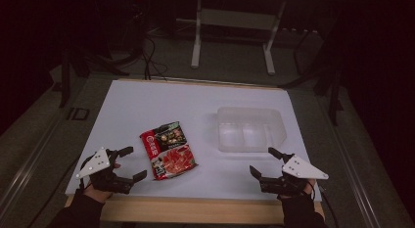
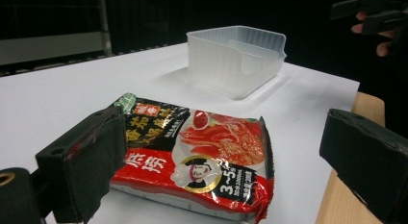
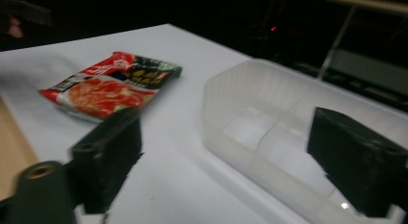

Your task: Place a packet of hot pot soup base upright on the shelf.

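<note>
A red and black food packet [image 1: 167, 149] lies flat on the white table top [image 1: 161, 105], left of the middle. My left gripper [image 1: 132, 162] is at the front left, open, its jaws pointing at the packet [image 2: 192, 152] from just beside it. A clear plastic container [image 1: 251, 128] with two compartments stands to the right of the packet. My right gripper [image 1: 262, 160] is at the front right, open and empty, just in front of the container [image 3: 288, 137]. The packet [image 3: 108, 84] lies farther off in the right gripper view.
The table's wooden front edge [image 1: 195, 208] runs below both grippers. A white metal frame [image 1: 232, 22] stands on the dark floor behind the table. Bare table top lies between the packet and the container.
</note>
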Demonstrator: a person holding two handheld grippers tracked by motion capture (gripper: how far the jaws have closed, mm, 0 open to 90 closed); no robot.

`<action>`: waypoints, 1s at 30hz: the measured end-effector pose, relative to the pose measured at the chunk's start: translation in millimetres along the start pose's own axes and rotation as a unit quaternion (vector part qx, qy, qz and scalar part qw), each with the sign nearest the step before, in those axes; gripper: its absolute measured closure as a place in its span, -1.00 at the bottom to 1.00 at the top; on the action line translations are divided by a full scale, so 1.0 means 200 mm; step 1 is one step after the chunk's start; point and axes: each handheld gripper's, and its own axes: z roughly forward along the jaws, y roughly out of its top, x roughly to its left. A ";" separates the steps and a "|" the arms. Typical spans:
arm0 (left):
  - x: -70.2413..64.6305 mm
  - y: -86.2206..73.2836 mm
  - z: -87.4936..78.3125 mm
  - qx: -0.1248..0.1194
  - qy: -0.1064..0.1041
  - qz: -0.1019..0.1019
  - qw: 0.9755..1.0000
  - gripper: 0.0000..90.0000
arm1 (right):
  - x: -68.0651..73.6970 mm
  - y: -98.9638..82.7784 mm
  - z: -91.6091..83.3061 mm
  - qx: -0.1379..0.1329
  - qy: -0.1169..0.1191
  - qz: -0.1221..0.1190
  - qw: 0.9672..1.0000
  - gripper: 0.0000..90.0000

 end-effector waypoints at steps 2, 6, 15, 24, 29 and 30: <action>0.00 0.00 0.00 0.002 -0.014 -0.004 1.000 -0.92 | 0.00 -0.01 0.02 0.027 -0.009 0.015 0.999 -0.63; -0.02 0.00 0.02 0.022 -0.034 0.001 0.999 -0.92 | 0.00 -0.02 0.03 0.028 -0.002 0.025 0.999 -0.63; -0.09 0.06 0.02 0.032 -0.054 0.014 0.998 -0.92 | 0.04 0.03 0.01 0.011 0.037 0.022 0.999 -0.75; -0.13 0.18 0.03 0.047 -0.080 0.038 0.995 -0.91 | 0.06 0.07 -0.01 0.002 0.059 0.058 0.997 -0.77; -0.09 0.23 0.04 0.049 -0.073 0.036 0.995 -0.91 | 0.09 0.09 -0.02 -0.013 0.068 0.050 0.996 -0.77; -0.06 0.24 0.05 0.056 -0.067 0.035 0.996 -0.92 | 0.11 0.10 -0.02 -0.019 0.073 0.044 0.996 -0.77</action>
